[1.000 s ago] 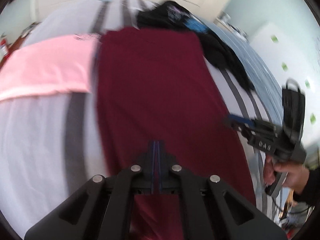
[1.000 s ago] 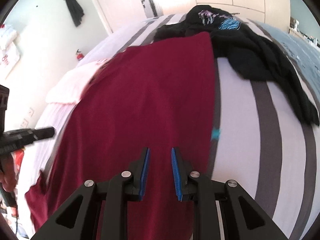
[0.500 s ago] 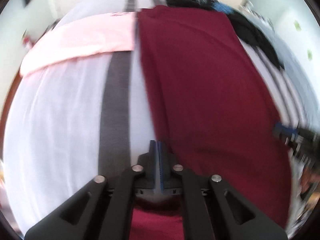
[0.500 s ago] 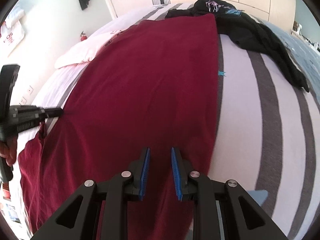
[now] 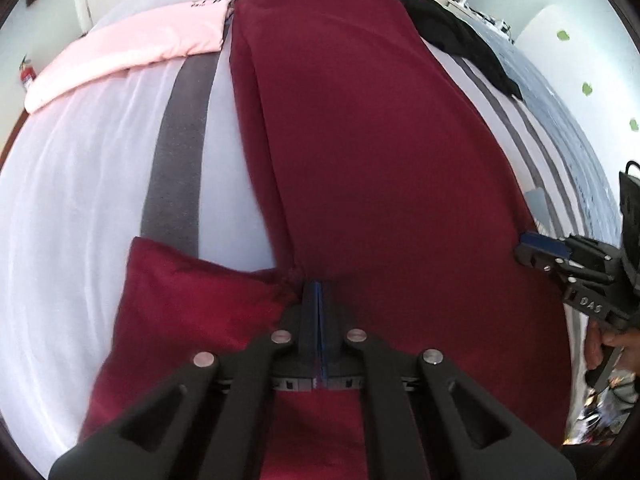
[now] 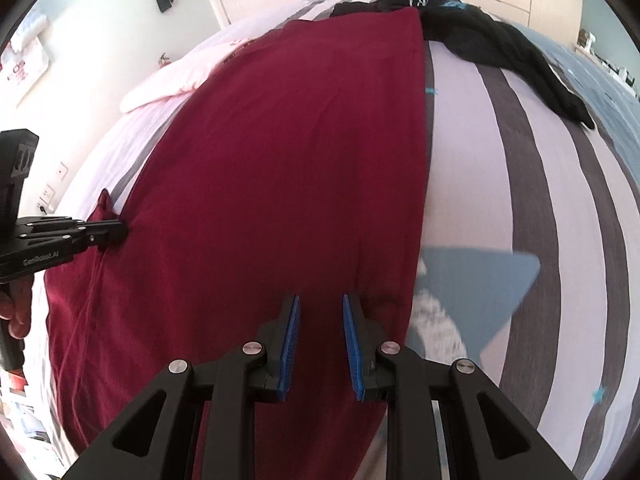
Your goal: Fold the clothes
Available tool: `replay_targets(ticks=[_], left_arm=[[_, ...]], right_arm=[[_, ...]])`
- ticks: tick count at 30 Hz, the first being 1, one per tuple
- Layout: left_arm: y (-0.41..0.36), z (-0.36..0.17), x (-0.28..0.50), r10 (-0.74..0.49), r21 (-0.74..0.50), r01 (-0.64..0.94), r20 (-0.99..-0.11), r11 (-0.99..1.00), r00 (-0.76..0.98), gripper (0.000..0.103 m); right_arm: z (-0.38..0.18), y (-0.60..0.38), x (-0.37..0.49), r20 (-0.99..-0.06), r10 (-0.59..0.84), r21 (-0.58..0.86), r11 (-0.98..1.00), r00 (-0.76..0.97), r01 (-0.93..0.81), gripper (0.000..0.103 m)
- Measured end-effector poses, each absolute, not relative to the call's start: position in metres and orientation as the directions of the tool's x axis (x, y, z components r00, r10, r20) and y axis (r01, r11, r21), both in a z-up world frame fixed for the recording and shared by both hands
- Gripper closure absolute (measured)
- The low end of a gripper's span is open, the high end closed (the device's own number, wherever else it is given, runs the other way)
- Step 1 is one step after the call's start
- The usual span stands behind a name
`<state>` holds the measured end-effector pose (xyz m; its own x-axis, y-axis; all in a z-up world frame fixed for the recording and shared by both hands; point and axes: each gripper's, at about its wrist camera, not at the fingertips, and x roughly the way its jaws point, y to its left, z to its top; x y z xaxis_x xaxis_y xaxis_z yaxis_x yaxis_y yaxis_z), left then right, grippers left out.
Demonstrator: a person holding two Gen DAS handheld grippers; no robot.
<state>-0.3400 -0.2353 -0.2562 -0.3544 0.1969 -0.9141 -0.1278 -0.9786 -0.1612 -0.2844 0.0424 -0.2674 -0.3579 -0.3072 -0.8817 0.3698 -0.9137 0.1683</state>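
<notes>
Left hand-held gripper point(image 5: 317, 292), seen through my left wrist camera, has its blue pads pressed together on the dark red garment point(image 5: 360, 152), pinching the cloth where the sleeve point(image 5: 192, 300) meets the body. That sleeve spreads out to the left of my fingers over the white bed point(image 5: 80, 200) with its grey stripes. The rest of the garment runs away from me in one long panel, with a lengthwise fold along its left side. A pink garment point(image 5: 132, 48) lies flat at the far left, just beside the red one's far corner. A black garment point(image 5: 452, 28) is heaped at the far right, touching the red cloth's far end. At the right edge my right hand-held gripper point(image 5: 536, 248) sits at the red garment's right edge, and my hand point(image 5: 608, 344) grips its handle.

Through the right wrist camera, my right hand-held gripper point(image 6: 319, 312) has its jaws apart, with nothing between the blue pads; it hangs over the near right border of the dark red garment point(image 6: 300, 140). On the left, my left hand-held gripper point(image 6: 108, 234) bites the cloth's left edge, which puckers there. The black garment point(image 6: 500, 48) trails off to the far right across the striped bed point(image 6: 540, 200), and the pink garment point(image 6: 176, 76) shows at the far left.
</notes>
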Motion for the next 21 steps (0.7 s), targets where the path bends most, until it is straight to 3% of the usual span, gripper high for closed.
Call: replay_targets(ticks=[8,10,15,19,21], left_arm=[[-0.238,-0.226,-0.370,0.174,-0.154,-0.082,-0.893,-0.985,-0.415,0.100],[-0.241,-0.220,-0.403,0.175,-0.150,-0.090,-0.869,-0.984,-0.463,0.088],[-0.260,-0.212,-0.510,0.161,-0.150,-0.068,-0.793,-0.986,-0.587,0.087],[-0.282,-0.222,-0.593,0.154,-0.188,-0.006,-0.786,-0.982,-0.598,0.077],[-0.284,-0.228,-0.632,0.145,-0.187,0.010,-0.792,-0.982,-0.593,0.076]], right_arm=[[-0.245,0.047,-0.298,-0.883,-0.292,0.159,-0.923,-0.368,0.351,0.083],[-0.234,0.051,-0.321,-0.867,-0.288,0.158,-0.933,-0.407,0.325,0.082],[-0.227,0.056,-0.424,-0.826,-0.231,0.112,-0.961,-0.514,0.251,0.082],[-0.227,0.061,-0.522,-0.807,-0.212,0.145,-0.976,-0.551,0.163,0.079],[-0.228,0.063,-0.562,-0.801,-0.225,0.174,-0.974,-0.555,0.144,0.073]])
